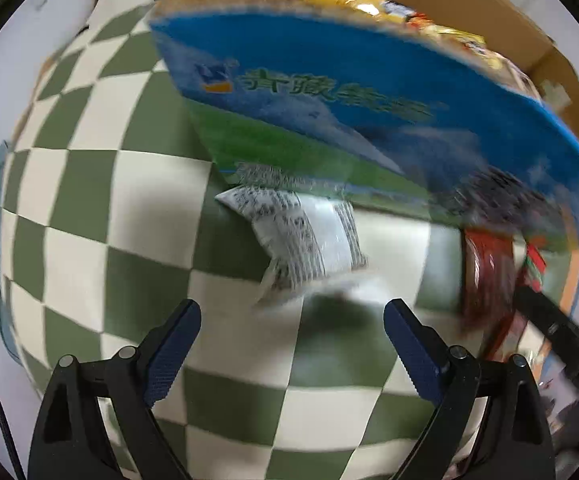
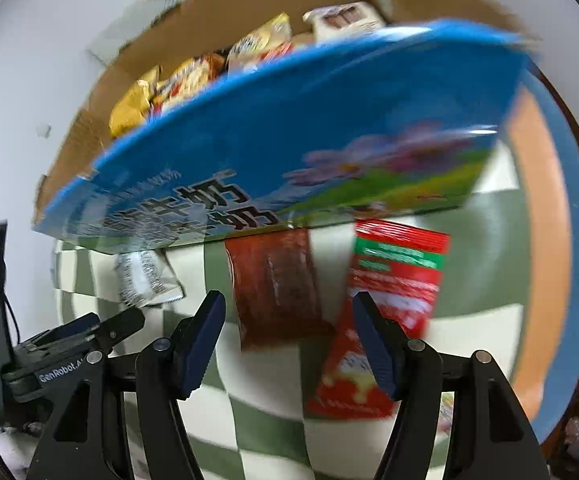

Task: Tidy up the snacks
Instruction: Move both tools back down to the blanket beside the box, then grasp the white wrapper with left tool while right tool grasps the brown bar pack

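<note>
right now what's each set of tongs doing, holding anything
Left tongs: open, empty, over the white packet.
Right tongs: open, holding nothing, the brown packet lies past the tips.

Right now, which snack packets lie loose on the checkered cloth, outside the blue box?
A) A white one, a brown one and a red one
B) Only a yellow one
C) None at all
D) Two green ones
A: the right wrist view shows a white printed packet, a brown packet and a red packet on the checkered cloth in front of the blue box; the yellow packets sit inside the box.
</note>
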`<state>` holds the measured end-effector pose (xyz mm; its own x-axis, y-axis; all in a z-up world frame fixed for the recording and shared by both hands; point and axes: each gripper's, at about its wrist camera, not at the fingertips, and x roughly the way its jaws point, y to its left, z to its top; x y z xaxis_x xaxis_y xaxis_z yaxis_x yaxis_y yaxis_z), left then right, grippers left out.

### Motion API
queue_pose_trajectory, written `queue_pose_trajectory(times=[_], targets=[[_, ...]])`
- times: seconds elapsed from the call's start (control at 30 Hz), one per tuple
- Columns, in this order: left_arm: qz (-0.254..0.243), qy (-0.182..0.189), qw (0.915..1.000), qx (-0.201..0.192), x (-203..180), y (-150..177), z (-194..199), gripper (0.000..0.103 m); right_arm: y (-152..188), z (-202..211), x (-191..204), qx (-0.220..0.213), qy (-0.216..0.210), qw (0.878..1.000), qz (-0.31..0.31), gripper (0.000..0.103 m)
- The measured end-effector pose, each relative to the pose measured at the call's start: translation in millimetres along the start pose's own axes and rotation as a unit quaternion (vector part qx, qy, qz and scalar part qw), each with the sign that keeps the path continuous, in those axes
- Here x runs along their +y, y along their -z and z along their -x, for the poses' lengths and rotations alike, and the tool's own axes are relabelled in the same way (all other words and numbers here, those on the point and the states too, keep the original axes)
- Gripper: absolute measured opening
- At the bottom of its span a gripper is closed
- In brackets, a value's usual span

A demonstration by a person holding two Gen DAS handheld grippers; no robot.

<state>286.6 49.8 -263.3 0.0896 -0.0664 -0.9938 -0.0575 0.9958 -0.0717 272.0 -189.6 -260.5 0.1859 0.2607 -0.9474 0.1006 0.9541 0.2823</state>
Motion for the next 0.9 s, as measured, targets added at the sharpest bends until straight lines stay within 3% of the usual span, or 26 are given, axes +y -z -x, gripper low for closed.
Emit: queue_pose_trajectory(times=[0.2, 0.23, 0.27, 0.3, 0.33, 0.37, 0.63, 0.9], targets=[[0.023, 0.014, 0.9996, 0.005, -2.3, -20.7, -22.2, 0.094, -8.1, -39.5, 19.3, 0.014, 0.057, 0.998, 0.018, 0.069], [0.023, 0.013, 0.9997, -0.001, -2.7, -21.6, -22.1, 0.087, -8.4, -41.7, 21.1, 0.013, 0.063, 0.998, 0.021, 0.069], [0.022, 0.014, 0.9996, -0.011, -2.9, -22.1, -21.4, 0.064, -8.0, -43.5, 23.6, 0.010, 0.071, 0.997, 0.025, 0.068], [0.020, 0.011, 0.9996, -0.014, -3.0, -22.1, -21.7, 0.052, -7.3, -44.5, 26.3, 0.009, 0.077, 0.997, 0.030, 0.067], [0.017, 0.012, 0.9997, -0.014, -3.3, -21.0, -22.2, 0.050, -5.9, -45.0, 30.2, 0.008, 0.079, 0.996, 0.039, 0.058], [0.011, 0.011, 0.9998, -0.016, -4.0, -18.7, -21.5, 0.048, -4.0, -45.1, 33.2, 0.008, 0.085, 0.995, 0.047, 0.058], [-0.045, -0.016, 0.9988, -0.007, -6.9, 42.1, -18.9, 0.045, 43.6, -44.1, 53.6, 0.032, 0.092, 0.989, 0.109, 0.058], [-0.048, 0.002, 0.9982, 0.036, 11.7, 123.5, -22.5, 0.046, 111.5, -39.0, 38.5, 0.089, 0.062, 0.989, 0.097, 0.058]])
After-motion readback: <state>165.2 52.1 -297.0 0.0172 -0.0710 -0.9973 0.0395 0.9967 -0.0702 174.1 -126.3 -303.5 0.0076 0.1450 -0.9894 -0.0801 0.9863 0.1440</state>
